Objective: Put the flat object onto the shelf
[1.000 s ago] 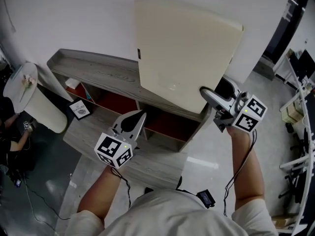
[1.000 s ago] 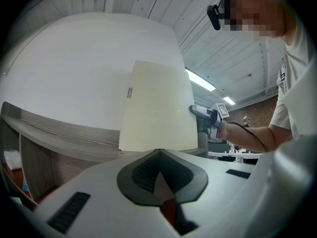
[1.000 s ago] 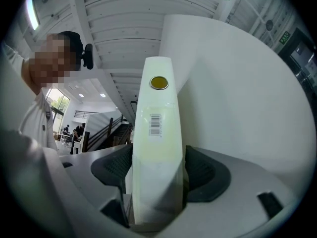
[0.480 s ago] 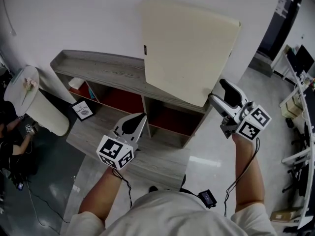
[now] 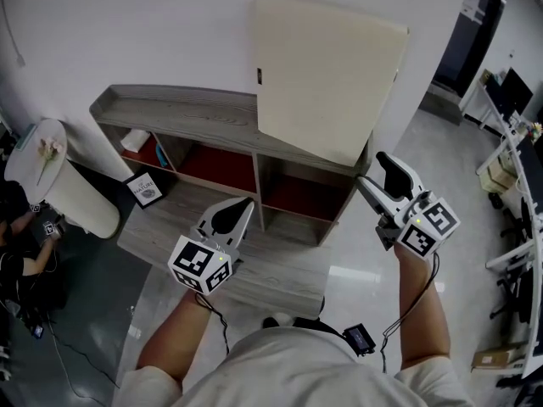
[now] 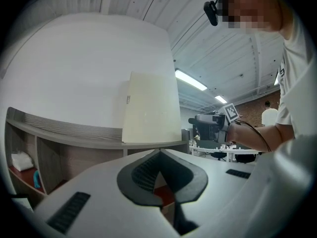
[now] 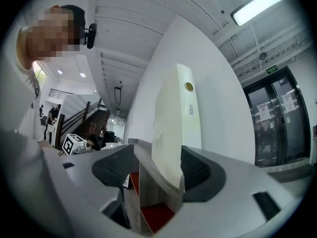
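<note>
Top of grey wooden shelf [image 5: 187,117] carries cream flat rectangular panel [image 5: 327,75], upright against white wall [image 5: 127,24]. Right hand-held gripper [image 5: 373,170] wide open, empty, near panel's lower right corner. Left hand-held gripper [image 5: 242,203] closed, empty

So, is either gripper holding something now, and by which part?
Nothing is held. The right gripper is open, not gripping the cream panel; the left gripper is shut, empty.

White short-sleeved shirt [image 5: 297,371], grey left claw [image 5: 246,202] and right claw [image 5: 373,170] with black pads [image 7: 198,175], black-and-white marker cubes [image 5: 201,264], black cables [image 5: 428,278]
</note>
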A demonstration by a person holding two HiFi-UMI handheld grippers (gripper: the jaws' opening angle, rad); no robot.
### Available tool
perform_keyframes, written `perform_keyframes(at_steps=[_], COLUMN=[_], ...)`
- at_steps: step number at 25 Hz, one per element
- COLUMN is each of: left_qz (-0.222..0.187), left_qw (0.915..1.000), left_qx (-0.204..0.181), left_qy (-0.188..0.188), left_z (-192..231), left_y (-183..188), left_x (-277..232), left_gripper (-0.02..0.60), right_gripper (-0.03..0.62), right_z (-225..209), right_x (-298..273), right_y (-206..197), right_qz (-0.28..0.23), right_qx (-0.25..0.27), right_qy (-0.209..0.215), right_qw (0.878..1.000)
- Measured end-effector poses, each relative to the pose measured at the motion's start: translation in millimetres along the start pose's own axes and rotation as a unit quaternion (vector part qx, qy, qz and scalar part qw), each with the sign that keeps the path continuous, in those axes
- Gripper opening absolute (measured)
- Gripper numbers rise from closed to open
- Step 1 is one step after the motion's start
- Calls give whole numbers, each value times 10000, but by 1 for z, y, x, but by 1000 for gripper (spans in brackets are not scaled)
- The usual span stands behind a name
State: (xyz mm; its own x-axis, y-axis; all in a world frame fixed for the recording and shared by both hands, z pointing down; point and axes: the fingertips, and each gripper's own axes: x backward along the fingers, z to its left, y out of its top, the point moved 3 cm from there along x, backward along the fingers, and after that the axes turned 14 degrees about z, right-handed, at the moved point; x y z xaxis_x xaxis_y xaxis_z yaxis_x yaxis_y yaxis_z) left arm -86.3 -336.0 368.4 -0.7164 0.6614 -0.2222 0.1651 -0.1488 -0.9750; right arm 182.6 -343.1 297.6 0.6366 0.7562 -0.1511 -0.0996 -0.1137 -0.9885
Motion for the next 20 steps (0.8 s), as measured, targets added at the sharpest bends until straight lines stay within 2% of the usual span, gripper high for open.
perform_keyframes(at_steps=[2, 10, 20], left_qz=[-8, 21, 67], left_qw=[10000, 9996, 9997], left_qx=[-4, 33, -8], left_qy=[-47, -283, -229], left_z=[-3, -27, -92], left_y=[-2, -17, -30], left_x=[5, 14, 36], left_gripper=[12, 12, 12], right_gripper=[302, 172, 38], right_z=[15, 79, 121], right_x=[2, 19, 73], right_y=[-11, -59, -92], right_qz=[85, 350, 283], right_qx=[3, 66, 246], right_qy=[-90, -112, -86], right_qw=[9999, 9993, 9993])
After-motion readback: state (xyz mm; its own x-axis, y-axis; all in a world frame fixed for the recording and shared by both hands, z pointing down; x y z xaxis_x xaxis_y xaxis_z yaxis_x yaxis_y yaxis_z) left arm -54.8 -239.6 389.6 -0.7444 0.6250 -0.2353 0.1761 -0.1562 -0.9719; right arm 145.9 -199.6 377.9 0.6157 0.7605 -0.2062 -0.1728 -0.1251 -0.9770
